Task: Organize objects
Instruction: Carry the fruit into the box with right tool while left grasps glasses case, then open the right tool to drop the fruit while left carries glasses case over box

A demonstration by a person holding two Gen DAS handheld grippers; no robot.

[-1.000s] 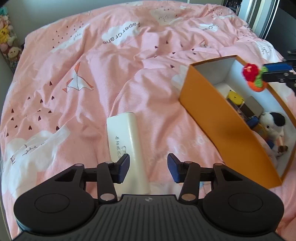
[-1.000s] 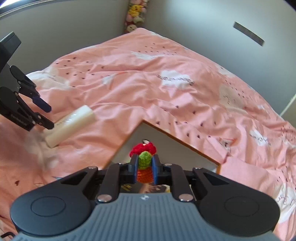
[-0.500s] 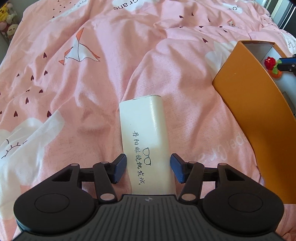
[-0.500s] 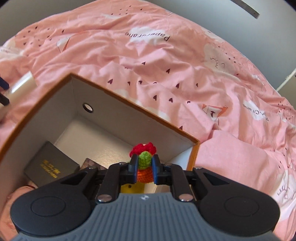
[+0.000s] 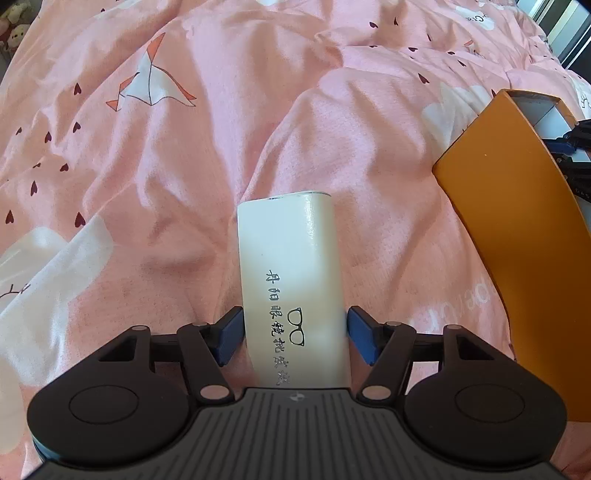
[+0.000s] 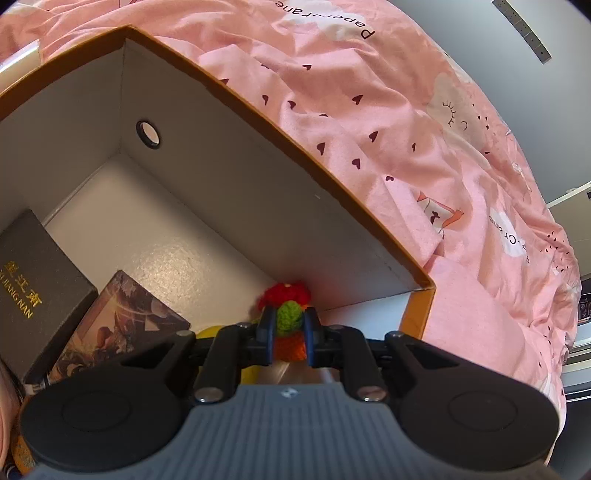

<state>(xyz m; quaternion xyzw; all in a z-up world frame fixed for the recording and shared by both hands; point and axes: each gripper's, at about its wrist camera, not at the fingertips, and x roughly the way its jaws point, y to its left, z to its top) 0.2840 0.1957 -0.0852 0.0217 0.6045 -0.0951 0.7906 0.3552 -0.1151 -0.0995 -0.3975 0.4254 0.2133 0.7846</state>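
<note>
A white glasses case (image 5: pixel 288 258) with black lettering lies on the pink duvet. My left gripper (image 5: pixel 295 334) points down over its near end. Its jaws are opening, with one blue pad on each side of the case and no squeeze that I can see. An orange box (image 5: pixel 509 229) with a white inside (image 6: pixel 258 166) stands to the right. My right gripper (image 6: pixel 290 332) is down inside that box, near its right corner. It is shut on a small crocheted plant (image 6: pixel 290 317) with a red top, green middle and orange pot. Its tip (image 5: pixel 569 147) shows over the box rim.
Inside the box lie a black case with gold letters (image 6: pixel 33 280), a printed picture box (image 6: pixel 122 325) and something yellow (image 6: pixel 214 332). The rumpled pink duvet (image 5: pixel 184 166) spreads all around. Plush toys (image 5: pixel 14 22) sit at the far left edge.
My left gripper has come down over the glasses case and its jaws have widened to straddle it. My right gripper has carried the crocheted plant from above the rim down into the box.
</note>
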